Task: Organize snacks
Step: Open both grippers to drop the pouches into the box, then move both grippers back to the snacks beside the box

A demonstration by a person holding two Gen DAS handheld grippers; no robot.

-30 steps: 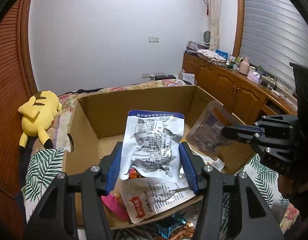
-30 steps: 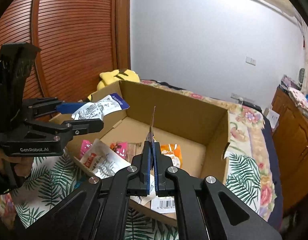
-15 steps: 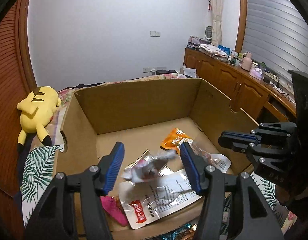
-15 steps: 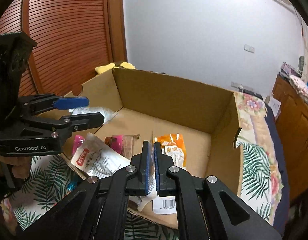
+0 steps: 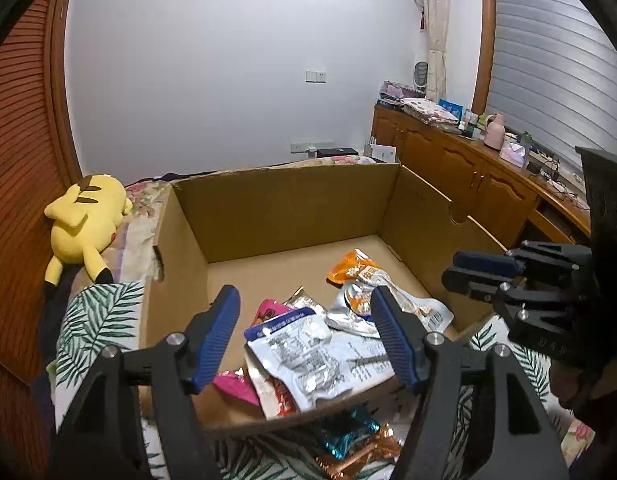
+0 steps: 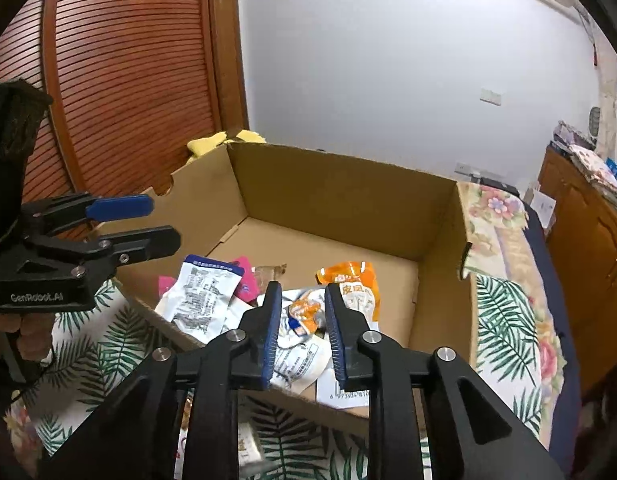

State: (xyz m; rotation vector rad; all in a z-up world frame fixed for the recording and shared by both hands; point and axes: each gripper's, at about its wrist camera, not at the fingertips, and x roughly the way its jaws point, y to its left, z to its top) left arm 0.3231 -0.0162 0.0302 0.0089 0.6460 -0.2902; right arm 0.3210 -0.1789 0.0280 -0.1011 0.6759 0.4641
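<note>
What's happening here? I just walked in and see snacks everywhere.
A person with a gripper in each hand is dropping snack packets into a cardboard box on the bed. Both the left gripper and right gripper have just been opening and hold nothing. The silver packet lies in the box.

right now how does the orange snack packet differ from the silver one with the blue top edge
The orange snack packet is orange with white characters; the silver packet with the blue top edge is crinkled foil covered in small dark print. The orange snack packet lies deeper in the cardboard box, toward its right wall; the silver packet lies close to the near wall and looks larger. Both rest loose in the box, in neither gripper.
</note>
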